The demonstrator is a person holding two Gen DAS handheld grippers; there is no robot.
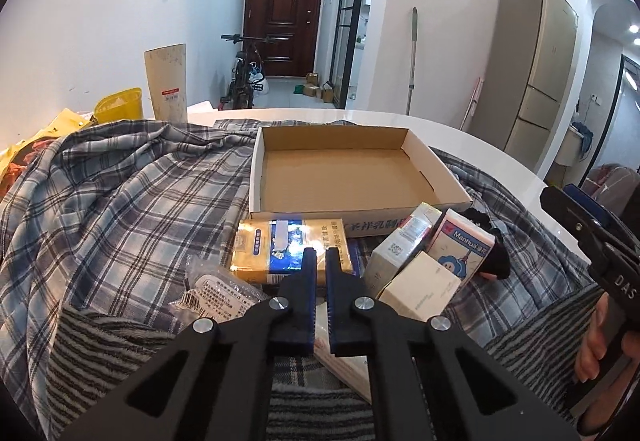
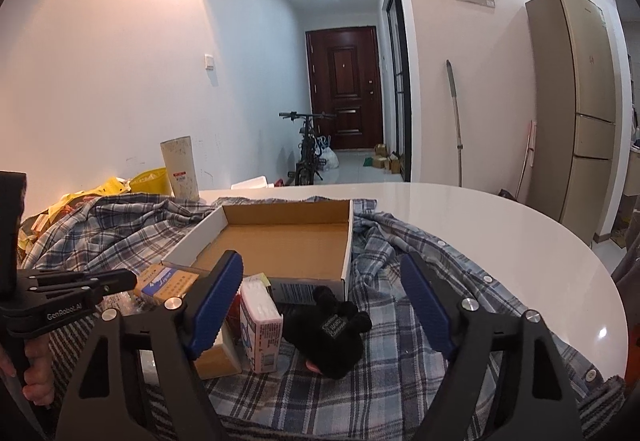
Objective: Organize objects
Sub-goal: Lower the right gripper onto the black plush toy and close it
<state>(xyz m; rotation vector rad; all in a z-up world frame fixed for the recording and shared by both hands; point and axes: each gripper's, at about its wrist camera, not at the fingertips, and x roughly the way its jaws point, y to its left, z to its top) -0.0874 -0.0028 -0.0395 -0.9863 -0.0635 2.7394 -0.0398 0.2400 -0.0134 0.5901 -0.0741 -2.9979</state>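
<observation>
Readable text: "Manhua" on pink tissue pack; "Liqun" on gold carton; "GenRobot.AI" on left gripper body; "DAS" on right gripper's body, rest cut off.

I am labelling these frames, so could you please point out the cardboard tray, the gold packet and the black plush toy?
cardboard tray (image 1: pixel 340 173): left wrist view, on its bare brown floor.
gold packet (image 1: pixel 256 245): left wrist view, on its gold top face.
black plush toy (image 2: pixel 332 337): right wrist view, on its body.
</observation>
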